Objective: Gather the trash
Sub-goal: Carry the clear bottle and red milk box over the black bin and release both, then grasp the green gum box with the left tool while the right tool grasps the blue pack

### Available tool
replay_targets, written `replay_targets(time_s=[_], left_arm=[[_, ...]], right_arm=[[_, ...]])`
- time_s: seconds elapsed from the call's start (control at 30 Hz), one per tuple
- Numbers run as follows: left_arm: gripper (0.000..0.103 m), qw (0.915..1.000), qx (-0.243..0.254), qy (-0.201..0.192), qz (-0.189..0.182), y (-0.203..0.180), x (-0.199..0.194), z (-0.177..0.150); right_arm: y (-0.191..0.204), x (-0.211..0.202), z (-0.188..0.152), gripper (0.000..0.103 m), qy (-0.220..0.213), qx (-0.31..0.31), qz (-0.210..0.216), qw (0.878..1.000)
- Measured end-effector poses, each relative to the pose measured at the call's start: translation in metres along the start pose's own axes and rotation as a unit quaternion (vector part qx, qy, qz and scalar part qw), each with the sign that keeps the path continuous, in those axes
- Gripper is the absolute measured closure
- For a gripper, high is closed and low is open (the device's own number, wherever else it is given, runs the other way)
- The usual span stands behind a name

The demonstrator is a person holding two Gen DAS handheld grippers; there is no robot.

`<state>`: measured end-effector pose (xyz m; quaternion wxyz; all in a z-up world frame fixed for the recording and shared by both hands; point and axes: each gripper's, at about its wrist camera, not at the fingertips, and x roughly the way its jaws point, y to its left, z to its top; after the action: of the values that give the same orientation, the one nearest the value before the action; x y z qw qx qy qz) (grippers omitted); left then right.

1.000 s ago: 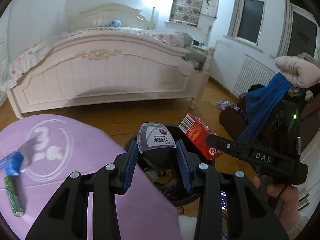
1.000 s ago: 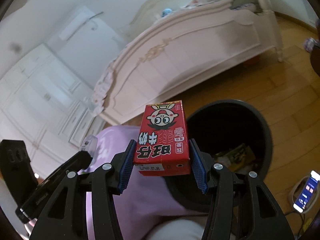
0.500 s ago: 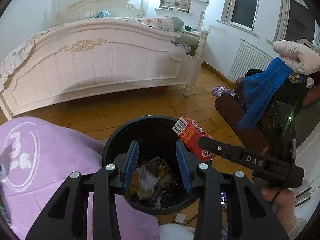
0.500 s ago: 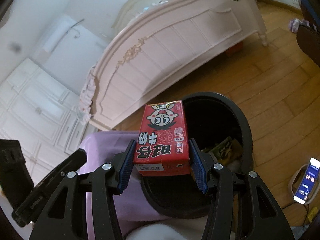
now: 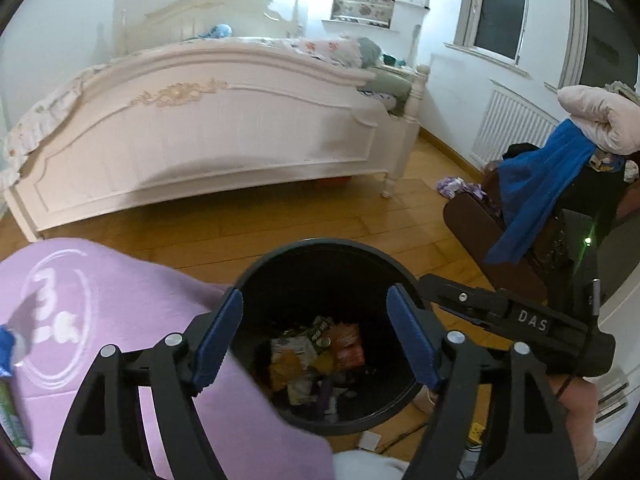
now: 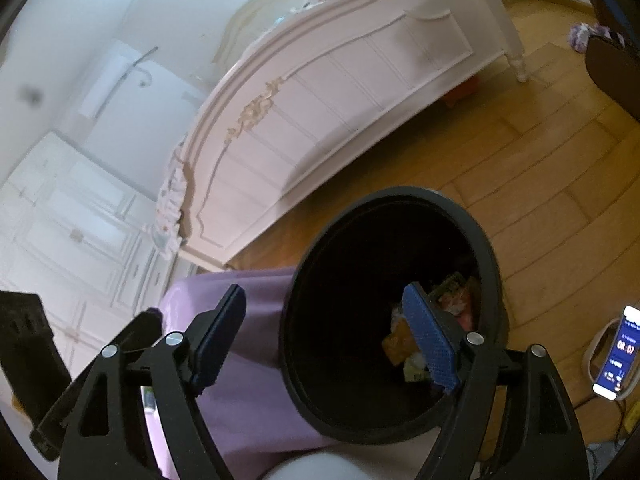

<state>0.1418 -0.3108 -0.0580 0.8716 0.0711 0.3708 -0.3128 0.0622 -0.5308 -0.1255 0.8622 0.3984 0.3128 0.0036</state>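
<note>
Hovering over the black bin [image 5: 320, 252], the left gripper [image 5: 314, 334] stands released with nothing between its blue pads; its jaws have just been opening. In this left wrist view the bin sits at six o'clock, and at its bottom lies a heap of wrappers and cartons [image 5: 316, 352], so what both claws carried has, by my reading, gone in. At nine o'clock the purple cloth [image 5: 120, 312] still bears trash: a green tube [image 5: 12, 424] at the frame's left edge, with a blue scrap [image 5: 6, 350] just above it. Those look like the pieces left to collect. At three o'clock the right gripper's black body reaches in over the bin's rim.

In the right wrist view the right gripper [image 6: 324, 336] is likewise released and empty, its jaws also having just been opening, one pad over the cloth [image 6: 248, 392] and the other over the bin [image 6: 486, 256]. The same heap [image 6: 452, 300] shows inside at four o'clock.

Only the left view shows the leftover tube and scrap. Only the right view shows the lit phone [image 6: 618, 354] on the floor at three o'clock, beside the bin.
</note>
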Motion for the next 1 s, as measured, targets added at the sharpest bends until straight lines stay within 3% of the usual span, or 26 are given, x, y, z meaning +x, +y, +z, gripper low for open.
replay_targets(time_s=[0.23, 0.3, 0.43, 0.57, 0.67, 0.9, 1.0], left_arm=[[0.028, 0.9966, -0.053, -0.021, 0.059, 0.052, -0.045, -0.023], [0.028, 0.9931, -0.07, -0.028, 0.09, 0.073, -0.061, -0.033], [0.028, 0.978, -0.126, -0.029, 0.164, 0.131, -0.094, -0.061], [0.028, 0.9603, -0.167, -0.017, 0.223, 0.184, -0.111, -0.091], [0.028, 0.9535, -0.194, -0.003, 0.231, 0.21, -0.112, -0.105], [0.03, 0.9542, -0.203, 0.018, 0.219, 0.233, -0.097, -0.112], [0.04, 0.9536, -0.216, 0.021, 0.209, 0.247, -0.095, -0.116]], right_arm=[[0.065, 0.012, -0.023, 0.023, 0.026, -0.084, 0.018, 0.996], [0.088, 0.018, -0.031, 0.023, 0.035, -0.11, 0.026, 0.993], [0.137, 0.032, -0.05, 0.023, 0.057, -0.169, 0.047, 0.983], [0.199, 0.052, -0.07, 0.023, 0.077, -0.251, 0.064, 0.963], [0.243, 0.07, -0.08, 0.023, 0.088, -0.308, 0.078, 0.944], [0.326, 0.122, -0.113, 0.023, 0.109, -0.433, 0.084, 0.891], [0.347, 0.147, -0.126, 0.023, 0.12, -0.469, 0.084, 0.871]])
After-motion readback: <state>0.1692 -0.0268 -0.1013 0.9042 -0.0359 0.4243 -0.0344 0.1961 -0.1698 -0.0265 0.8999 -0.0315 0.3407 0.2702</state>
